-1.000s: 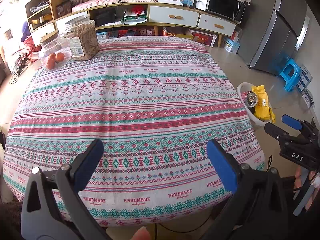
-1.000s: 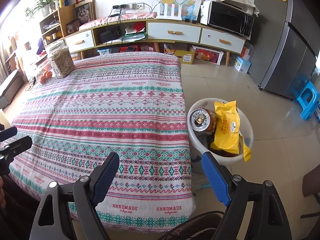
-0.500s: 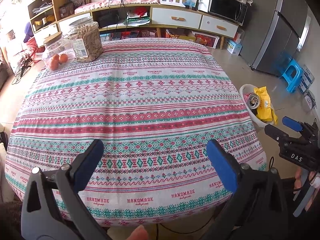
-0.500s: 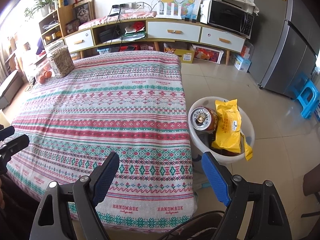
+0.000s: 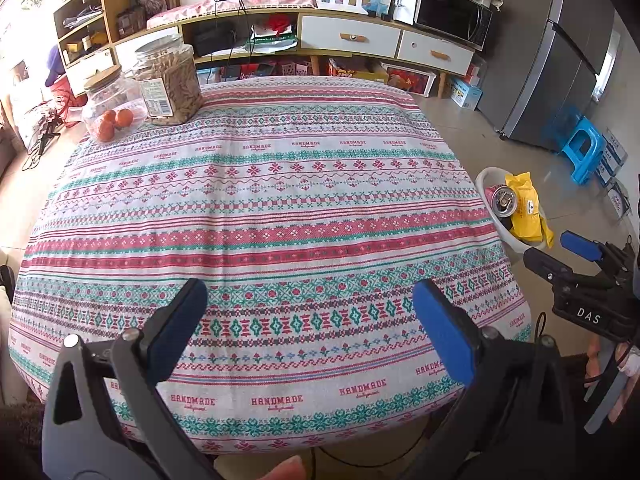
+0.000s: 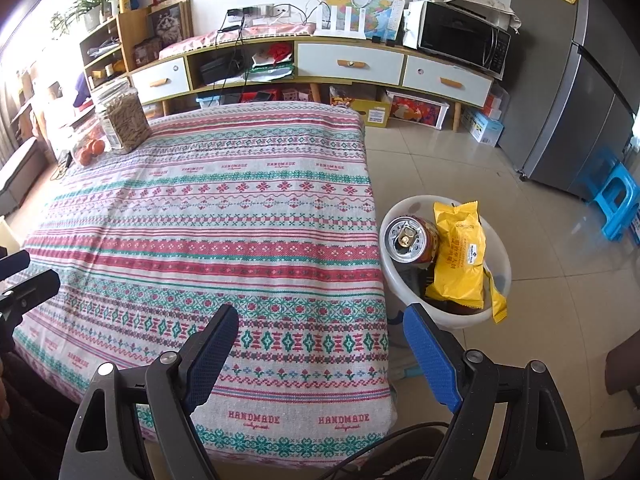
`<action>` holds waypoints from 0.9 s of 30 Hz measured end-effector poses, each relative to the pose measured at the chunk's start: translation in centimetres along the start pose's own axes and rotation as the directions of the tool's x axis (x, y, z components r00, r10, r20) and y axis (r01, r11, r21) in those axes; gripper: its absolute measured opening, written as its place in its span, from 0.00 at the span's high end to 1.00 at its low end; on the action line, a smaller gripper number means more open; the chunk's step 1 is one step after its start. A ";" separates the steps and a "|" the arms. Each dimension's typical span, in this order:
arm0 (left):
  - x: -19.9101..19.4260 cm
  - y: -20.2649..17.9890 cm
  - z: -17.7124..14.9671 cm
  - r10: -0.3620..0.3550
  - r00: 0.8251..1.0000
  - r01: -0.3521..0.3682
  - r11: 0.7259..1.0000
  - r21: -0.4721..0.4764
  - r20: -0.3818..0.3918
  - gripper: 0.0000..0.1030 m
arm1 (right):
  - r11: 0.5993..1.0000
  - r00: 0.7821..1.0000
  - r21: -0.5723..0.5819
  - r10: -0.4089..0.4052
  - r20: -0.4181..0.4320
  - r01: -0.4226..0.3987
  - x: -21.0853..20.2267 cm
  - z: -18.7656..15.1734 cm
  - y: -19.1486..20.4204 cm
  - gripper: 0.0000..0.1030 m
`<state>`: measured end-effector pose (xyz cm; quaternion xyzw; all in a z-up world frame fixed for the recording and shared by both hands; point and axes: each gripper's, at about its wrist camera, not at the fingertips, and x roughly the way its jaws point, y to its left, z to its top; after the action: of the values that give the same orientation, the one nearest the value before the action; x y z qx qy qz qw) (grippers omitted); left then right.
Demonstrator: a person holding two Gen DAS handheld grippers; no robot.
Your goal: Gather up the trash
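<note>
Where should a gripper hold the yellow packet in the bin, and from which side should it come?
Probably the packet's top edge, from above. It leans upright in the bin beside the can, and its crimped top stands above the rim, free on both faces. Close the jaws across that thin flat seal. The right gripper is open and nearer.

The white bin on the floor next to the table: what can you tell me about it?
The round white plastic bin stands upright on the tiled floor, close beside the right edge of the table with the striped patterned cloth. It looks smooth, open-topped and lidless. Inside, an opened drink can with a red body leans near the table-side rim, and a yellow snack wrapper rises above the rim. Something dark lies beneath; I cannot identify it.
</note>
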<state>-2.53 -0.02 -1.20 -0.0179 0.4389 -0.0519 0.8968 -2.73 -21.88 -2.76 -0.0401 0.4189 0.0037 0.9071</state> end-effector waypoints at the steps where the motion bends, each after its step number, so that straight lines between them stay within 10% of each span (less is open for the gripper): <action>1: 0.0 0.0 0.0 -0.001 1.000 0.001 1.000 0.000 0.001 0.01 | 1.000 1.000 -0.002 0.000 0.001 0.000 0.0 0.0 0.1 0.17; 27: -0.5 -1.1 0.5 0.015 0.998 -0.017 1.000 0.024 0.060 0.01 | 1.000 0.999 0.004 0.017 0.037 -0.018 -1.4 -0.3 -0.2 0.16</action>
<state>-2.52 -1.06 -0.36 -0.0050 0.4116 -0.0495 0.9100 -3.84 -22.02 -1.85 -0.0344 0.4025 0.0116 0.9147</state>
